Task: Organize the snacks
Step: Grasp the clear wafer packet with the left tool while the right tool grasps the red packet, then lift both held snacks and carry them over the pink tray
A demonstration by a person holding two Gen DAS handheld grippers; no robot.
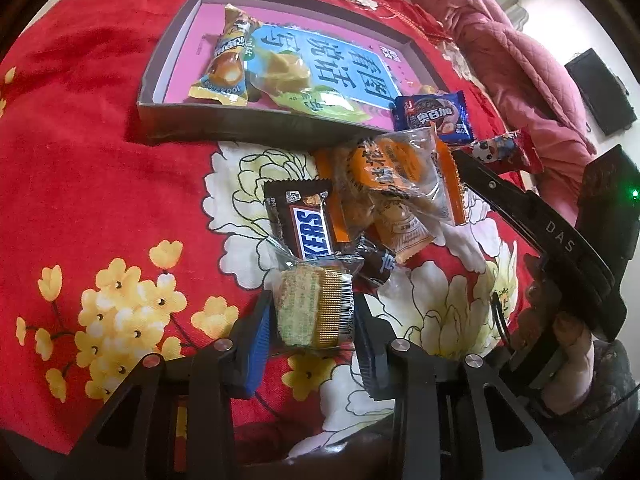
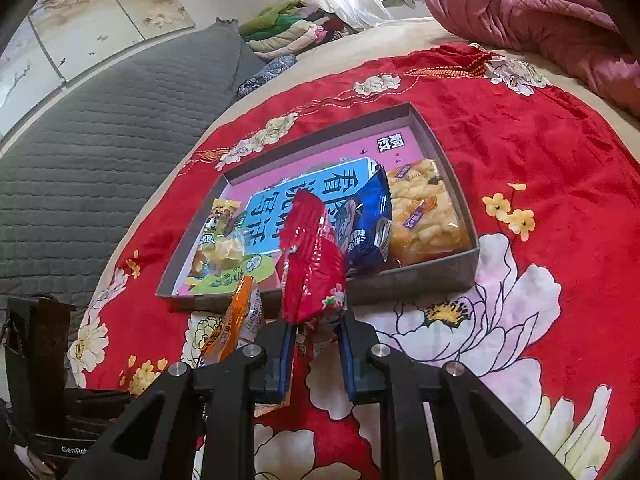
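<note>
My left gripper [image 1: 313, 304] points down at a loose pile of snacks on the red flowered cloth [image 1: 100, 160]. Its blue pads lie against the sides of a gold-and-clear cracker pack [image 1: 310, 312]. Just beyond are a Snickers bar [image 1: 314, 228] and orange packs [image 1: 400, 172]. My right gripper [image 2: 317, 322] is shut on the lower end of a red packet [image 2: 312, 256], held upright in front of the grey box tray [image 2: 416, 276]. The tray [image 1: 240, 122] holds a yellow-blue packet [image 1: 228, 56], a blue packet [image 2: 368, 224] and a bag of puffed sticks [image 2: 424, 208].
A pink quilt [image 2: 540, 8] lies bunched behind the cloth. A grey quilted mat [image 2: 100, 120] spreads to the left, with folded clothes [image 2: 288, 28] at the back. A hand [image 1: 568, 332] holds the right gripper's handle beside the pile.
</note>
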